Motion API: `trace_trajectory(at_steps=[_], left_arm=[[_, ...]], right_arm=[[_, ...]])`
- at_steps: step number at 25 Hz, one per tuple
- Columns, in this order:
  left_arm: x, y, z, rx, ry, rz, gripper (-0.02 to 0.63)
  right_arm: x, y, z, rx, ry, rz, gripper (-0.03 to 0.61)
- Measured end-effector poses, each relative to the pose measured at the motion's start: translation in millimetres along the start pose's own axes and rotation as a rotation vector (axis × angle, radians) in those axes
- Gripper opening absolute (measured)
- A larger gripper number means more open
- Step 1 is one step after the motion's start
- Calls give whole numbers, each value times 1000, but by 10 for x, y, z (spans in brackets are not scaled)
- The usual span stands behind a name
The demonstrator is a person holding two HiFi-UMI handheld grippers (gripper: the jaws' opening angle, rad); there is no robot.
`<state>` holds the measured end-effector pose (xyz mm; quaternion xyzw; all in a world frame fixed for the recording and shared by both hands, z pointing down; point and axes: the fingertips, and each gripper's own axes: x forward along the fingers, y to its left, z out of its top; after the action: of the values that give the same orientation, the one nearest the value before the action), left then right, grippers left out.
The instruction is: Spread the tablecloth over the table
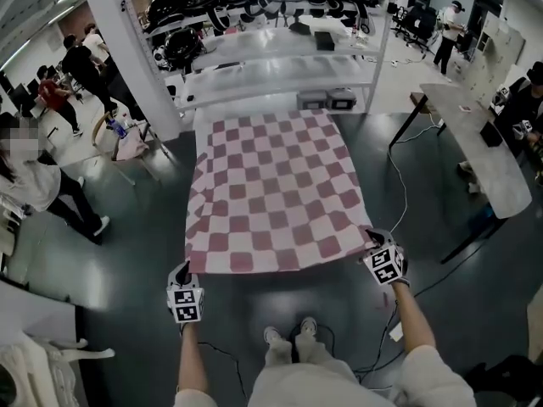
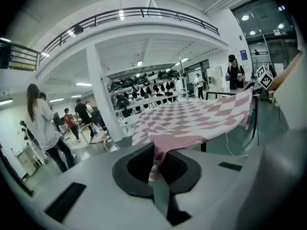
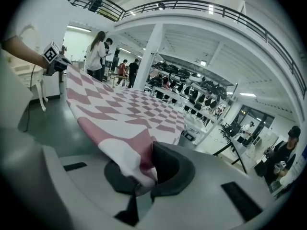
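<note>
Two near corners of the red-and-white checked tablecloth (image 1: 276,193) are clamped, one in the closed jaws of the left gripper (image 1: 181,270), one in those of the right gripper (image 1: 372,239). The cloth fills mid-frame, stretched nearly flat, with its left edge drooping.

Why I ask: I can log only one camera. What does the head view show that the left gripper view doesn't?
Only the head view: the tablecloth edge to edge, the left gripper and right gripper at its near corners, the person's shoes. Only the left gripper view: its jaws shut on a tablecloth corner, a balcony railing overhead. Both: the checkered tablecloth, the right gripper, shelving.
</note>
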<state>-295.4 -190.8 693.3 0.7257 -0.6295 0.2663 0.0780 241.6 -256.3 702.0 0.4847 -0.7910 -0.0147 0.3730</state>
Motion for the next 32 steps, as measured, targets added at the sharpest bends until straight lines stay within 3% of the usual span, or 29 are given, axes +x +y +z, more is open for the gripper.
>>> trace_trajectory(at_steps=[4,7,10,14,17,21,26,32], left_arm=[[55,-255,-457,-5,86,-35,28],[134,-412,-806,-10,167,-69,34],[184,-527,-1105,26,227,-100,86],[62,-609,-1384,18,261,-124,143],[-53,-607,-1424,-32,247,-107,161],[-179,-611,-1347,-36,212,-75,161],[-357,-519,-1261,-133,171,-24,141],[-260,-707,-1013,-128,144,-50,60]], right_arm=[[36,297,-392,22,78,70,68],[98,539,-671,28,148,120,153],[109,760,-900,30,192,158,216],[-29,887,-987,124,181,150,227],[-96,923,-913,187,144,126,221],[-112,988,-723,220,87,109,206],[-121,1115,-570,254,55,104,177],[-79,1197,-523,302,64,94,123]])
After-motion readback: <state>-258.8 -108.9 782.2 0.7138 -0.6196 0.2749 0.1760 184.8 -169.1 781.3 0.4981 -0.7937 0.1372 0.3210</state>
